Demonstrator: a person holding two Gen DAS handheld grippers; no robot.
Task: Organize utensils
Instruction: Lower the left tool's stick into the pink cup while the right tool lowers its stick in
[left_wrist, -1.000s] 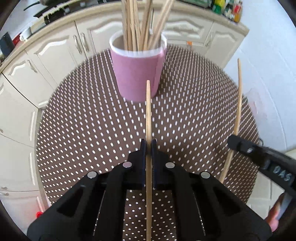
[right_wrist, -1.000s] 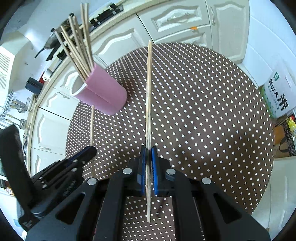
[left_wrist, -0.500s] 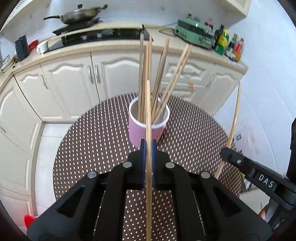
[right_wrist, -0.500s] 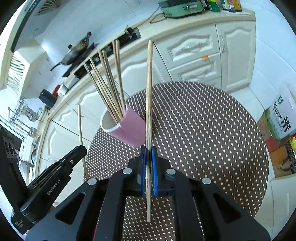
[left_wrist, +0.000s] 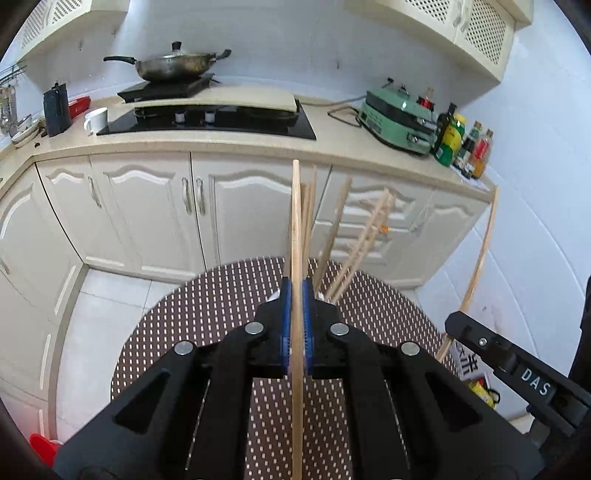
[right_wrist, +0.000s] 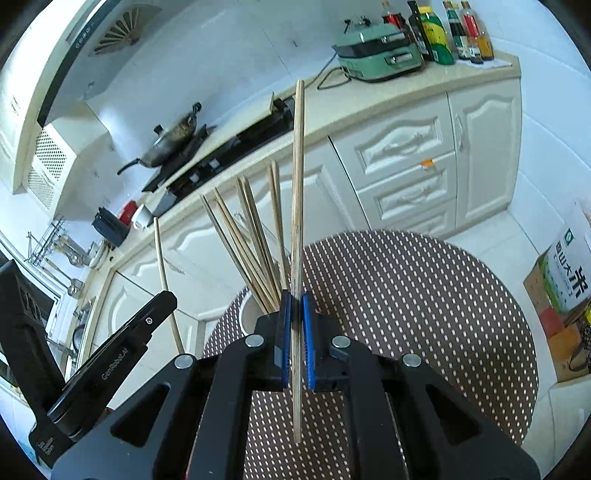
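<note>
A long kitchen counter (left_wrist: 236, 146) with cream cabinet doors (left_wrist: 147, 210) is seen across the back of both views; a black hob (left_wrist: 221, 122), a dark wok (left_wrist: 173, 66), a green appliance (left_wrist: 397, 123) and a row of bottles (left_wrist: 465, 147) are carried on it. In front of it stands the round desk (right_wrist: 424, 295), covered by a brown cloth with white dots.

The left tongs (left_wrist: 296, 325) are seen pressed together on a single wooden chopstick (left_wrist: 296, 229), which is held upright between the blue pads (left_wrist: 284, 328) and rises well above them. The right tongs (right_wrist: 296, 336) are likewise closed around a second chopstick (right_wrist: 298, 177), gripped near its lower end, with a short length hanging below the pads over the desk.

Just beyond both pairs of tongs, a bundle of chopsticks (right_wrist: 251, 240) is fanned out from a cup (right_wrist: 246, 314), of which only a pale rim is visible in the right wrist view; in the left wrist view the cup is hidden behind the tongs and only the sticks are seen. The two held chopsticks are raised above the desk, near the bundle but apart from it.
</note>
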